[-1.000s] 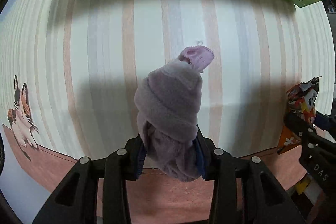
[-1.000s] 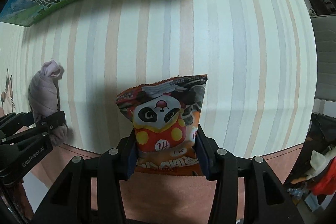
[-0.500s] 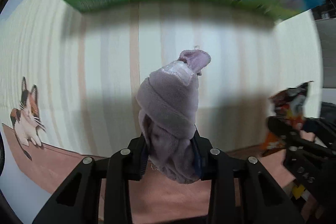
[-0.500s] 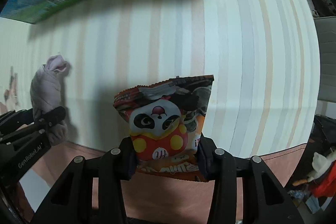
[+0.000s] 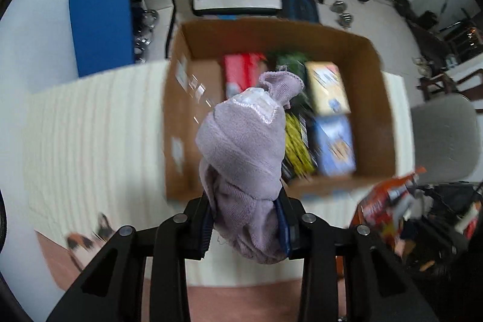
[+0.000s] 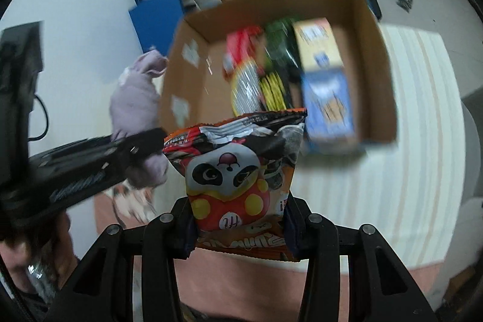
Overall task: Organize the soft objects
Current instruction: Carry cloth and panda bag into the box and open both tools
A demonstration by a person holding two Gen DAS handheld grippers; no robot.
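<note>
holding a rolled lilac sock (image 5: 244, 159) clenched in my left hand-held gripper (image 5: 246, 219), raised over the near edge of the cardboard box (image 5: 374, 122) on the striped surface (image 5: 90, 129). my right hand-held gripper (image 6: 238, 228) pinches a panda snack bag (image 6: 238, 171) short of the box. released too early, the sock could land outside the near wall; squeezing may burst the bag. the packets inside the box are blurred, so free space is hard to judge.

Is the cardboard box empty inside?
No, the cardboard box already holds several packets and boxes, such as a yellow box and a blue box.
</note>
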